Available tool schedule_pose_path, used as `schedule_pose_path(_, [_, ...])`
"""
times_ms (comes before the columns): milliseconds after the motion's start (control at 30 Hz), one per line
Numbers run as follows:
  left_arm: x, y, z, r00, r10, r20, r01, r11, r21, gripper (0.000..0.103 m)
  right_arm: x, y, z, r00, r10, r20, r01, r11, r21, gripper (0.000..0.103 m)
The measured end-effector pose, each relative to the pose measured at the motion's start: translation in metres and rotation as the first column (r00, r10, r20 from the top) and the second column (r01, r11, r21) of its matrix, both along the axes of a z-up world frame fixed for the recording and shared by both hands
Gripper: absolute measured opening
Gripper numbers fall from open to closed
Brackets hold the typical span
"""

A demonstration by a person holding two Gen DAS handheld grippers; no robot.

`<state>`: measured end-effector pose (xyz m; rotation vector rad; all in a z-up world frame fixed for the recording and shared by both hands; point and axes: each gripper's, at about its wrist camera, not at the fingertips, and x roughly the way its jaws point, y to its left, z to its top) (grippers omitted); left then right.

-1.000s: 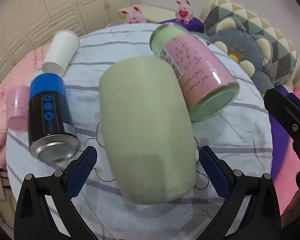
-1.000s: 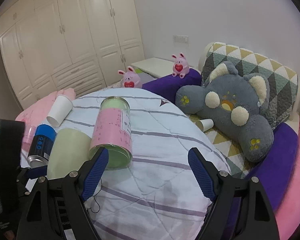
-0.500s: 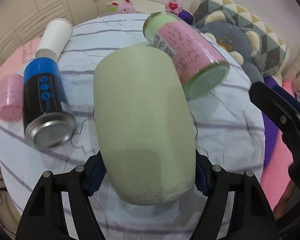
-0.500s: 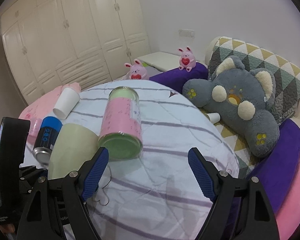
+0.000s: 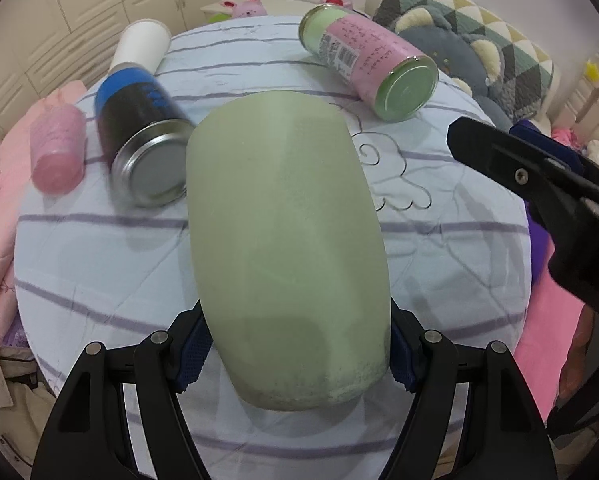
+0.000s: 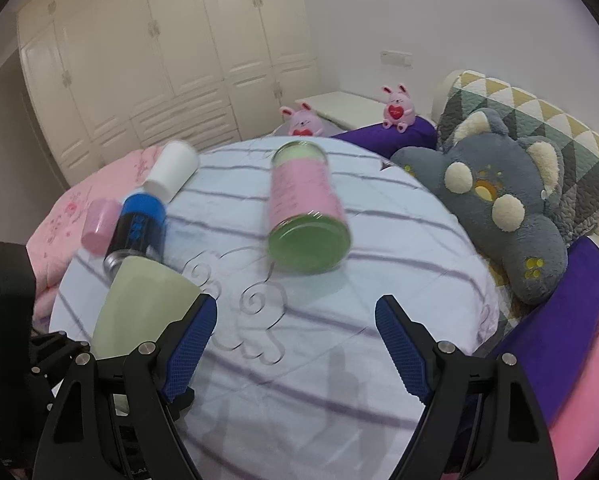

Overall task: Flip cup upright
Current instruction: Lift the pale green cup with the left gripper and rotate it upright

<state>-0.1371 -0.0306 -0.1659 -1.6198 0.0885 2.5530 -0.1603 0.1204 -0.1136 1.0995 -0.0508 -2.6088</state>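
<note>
Left gripper [image 5: 295,354]: blue pads are pressing both flanks of the green cup [image 5: 287,248] near its closer end; jaws are closed down to the cup's width. Cup is lying lengthwise along the fingers, far end pointing away; whether it is lifted clear of the striped quilt [image 5: 439,260] or resting on it cannot be told.

Right gripper [image 6: 295,336]: jaws are standing wide apart, holding nothing, hovering over the quilt just right of the cup.

Neighbours, relative to the cup:
- Blue-and-black can [image 5: 143,140] is lying on its side just left of it, metal base almost touching the cup's edge.
- Pink bottle [image 5: 57,148] is lying farther left, near the quilt's left edge.
- White paper cup [image 5: 141,46] is lying beyond the can.
- Pink-labelled green canister [image 5: 369,62] is lying beyond and right, well apart.

Open quilt is showing right of the cup and between cup and canister. Grey plush toy [image 6: 495,196] is sitting past the quilt's right edge.
</note>
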Motion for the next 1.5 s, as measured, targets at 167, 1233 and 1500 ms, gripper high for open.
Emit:
schedule_pose_path(167, [0.01, -0.011, 0.005, 1.0, 0.003, -0.011, -0.003, 1.0, 0.024, 0.084, 0.005, -0.007, 0.001, 0.999, 0.016, 0.039, -0.015, 1.0, -0.024, 0.083])
schedule_pose_path(1233, [0.027, -0.061, 0.033, 0.99, 0.044, -0.131, -0.02, 0.983, 0.185, 0.096, -0.057, -0.073, -0.055, 0.8, 0.272, 0.535, 0.025, 0.875, -0.483, 0.083])
schedule_pose_path(1500, [0.026, -0.058, 0.031, 0.992, 0.029, -0.121, -0.004, 0.98, 0.201, 0.097, -0.058, -0.077, -0.055, 0.821, 0.315, 0.476, -0.033, 0.859, -0.511, 0.08])
